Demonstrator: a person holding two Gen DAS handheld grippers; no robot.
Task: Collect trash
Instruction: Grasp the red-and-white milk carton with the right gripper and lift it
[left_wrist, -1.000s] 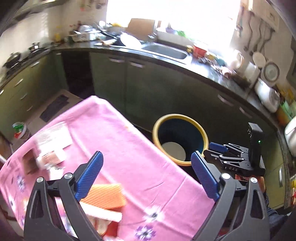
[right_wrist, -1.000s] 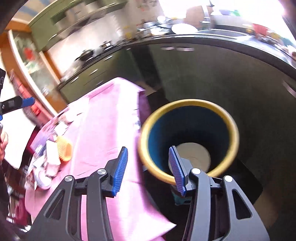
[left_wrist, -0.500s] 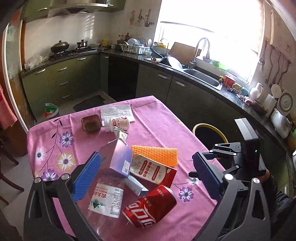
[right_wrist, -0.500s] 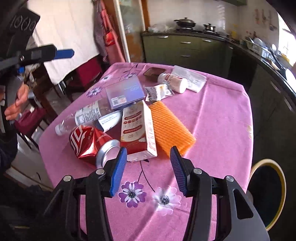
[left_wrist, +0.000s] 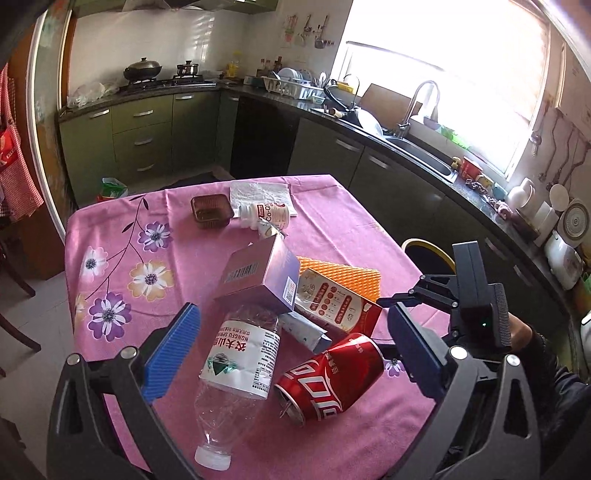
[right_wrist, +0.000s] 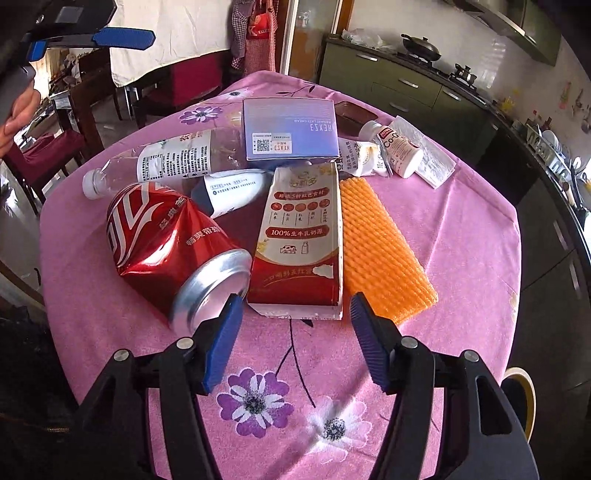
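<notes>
Right tool (right_wrist: 295, 332) empty, jaws opening, nearest the milk carton (right_wrist: 299, 240); carton's long axis runs straight ahead. Left tool (left_wrist: 291, 347) spread wide, empty, over bottle (left_wrist: 236, 365).

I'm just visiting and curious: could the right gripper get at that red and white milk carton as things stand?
Probably yes. The right gripper, jaws opening and empty, faces the milk carton end-on with only bare tablecloth between. The crushed red can and orange foam sleeve crowd its sides, though.
</notes>
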